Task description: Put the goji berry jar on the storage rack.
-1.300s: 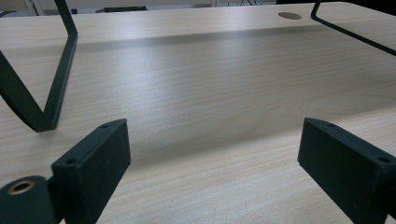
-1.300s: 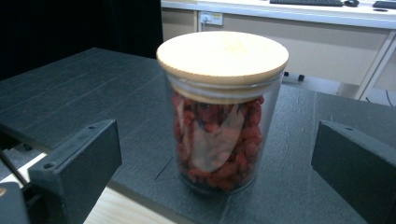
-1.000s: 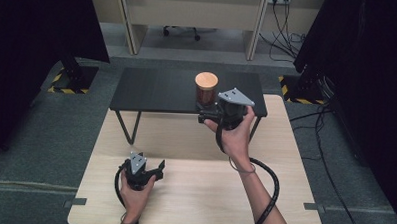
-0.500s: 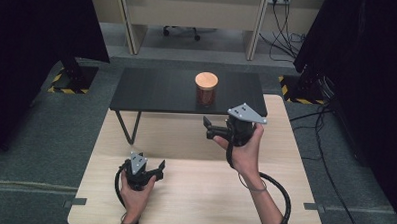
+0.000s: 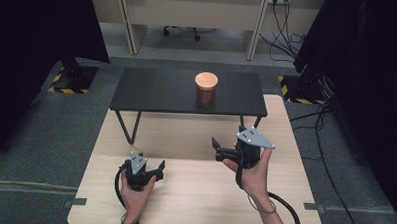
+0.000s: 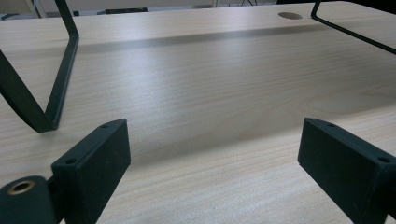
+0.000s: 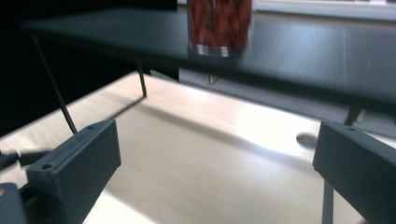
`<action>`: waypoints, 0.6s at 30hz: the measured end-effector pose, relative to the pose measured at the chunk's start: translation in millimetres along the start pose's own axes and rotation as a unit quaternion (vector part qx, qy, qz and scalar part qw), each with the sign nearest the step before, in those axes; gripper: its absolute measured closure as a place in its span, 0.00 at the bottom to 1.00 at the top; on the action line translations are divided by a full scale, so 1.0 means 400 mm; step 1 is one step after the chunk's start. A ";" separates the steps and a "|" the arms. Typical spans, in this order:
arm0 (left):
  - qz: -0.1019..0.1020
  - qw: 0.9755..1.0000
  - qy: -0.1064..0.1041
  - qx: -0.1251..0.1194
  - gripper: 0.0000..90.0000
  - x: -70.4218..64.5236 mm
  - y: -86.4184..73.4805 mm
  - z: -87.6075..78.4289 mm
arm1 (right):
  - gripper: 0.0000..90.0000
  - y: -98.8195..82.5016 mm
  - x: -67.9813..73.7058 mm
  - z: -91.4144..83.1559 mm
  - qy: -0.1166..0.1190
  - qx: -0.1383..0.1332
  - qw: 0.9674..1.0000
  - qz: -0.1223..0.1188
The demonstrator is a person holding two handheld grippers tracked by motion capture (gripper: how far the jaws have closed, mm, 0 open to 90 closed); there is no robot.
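A glass jar (image 5: 206, 89) with a round wooden lid and reddish-brown contents stands upright on a low black shelf (image 5: 157, 90). The jar (image 7: 219, 23) also appears in the right gripper view, ahead and above on the black shelf (image 7: 303, 51). My right gripper (image 5: 217, 149) hovers over the wooden table, well short of the shelf, apart from the jar. It is open (image 7: 217, 135) with nothing between its jaws. My left gripper (image 5: 148, 163) rests low over the table at the near left. It is open (image 6: 212, 135) and holds nothing.
The light wooden table (image 5: 193, 202) carries the shelf on thin black metal legs (image 6: 58, 79). A round cable hole (image 7: 308, 138) lies in the tabletop under the shelf. Cables trail from both grippers. Grey floor surrounds the table, with dark partitions on both sides.
My right gripper has drawn back from beside the jar toward the near edge and dropped lower. The jar stays on the shelf. The left gripper has not moved.
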State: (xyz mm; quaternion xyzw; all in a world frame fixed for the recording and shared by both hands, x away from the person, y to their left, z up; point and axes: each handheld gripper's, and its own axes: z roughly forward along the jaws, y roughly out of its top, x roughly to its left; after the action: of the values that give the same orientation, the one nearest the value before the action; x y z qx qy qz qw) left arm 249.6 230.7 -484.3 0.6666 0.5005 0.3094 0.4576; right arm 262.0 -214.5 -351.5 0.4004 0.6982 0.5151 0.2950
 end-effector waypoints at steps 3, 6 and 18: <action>0.001 1.000 0.000 0.001 0.10 0.000 0.000 0.000 | 0.01 -0.044 0.003 0.001 -0.006 0.015 1.000 -0.006; 0.002 1.000 0.000 0.000 0.10 0.000 0.000 -0.001 | 0.01 -0.103 0.000 0.009 -0.009 0.031 0.999 -0.006; 0.002 1.000 0.001 -0.002 0.10 -0.003 -0.003 -0.002 | 0.01 -0.233 0.015 0.003 -0.010 0.020 1.000 -0.003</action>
State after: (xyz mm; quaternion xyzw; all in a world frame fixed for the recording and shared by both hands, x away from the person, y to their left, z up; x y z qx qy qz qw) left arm 248.1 230.1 -484.9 0.6664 0.4986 0.3120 0.4583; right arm 236.3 -222.7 -441.0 0.4091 0.7066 0.4962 0.2950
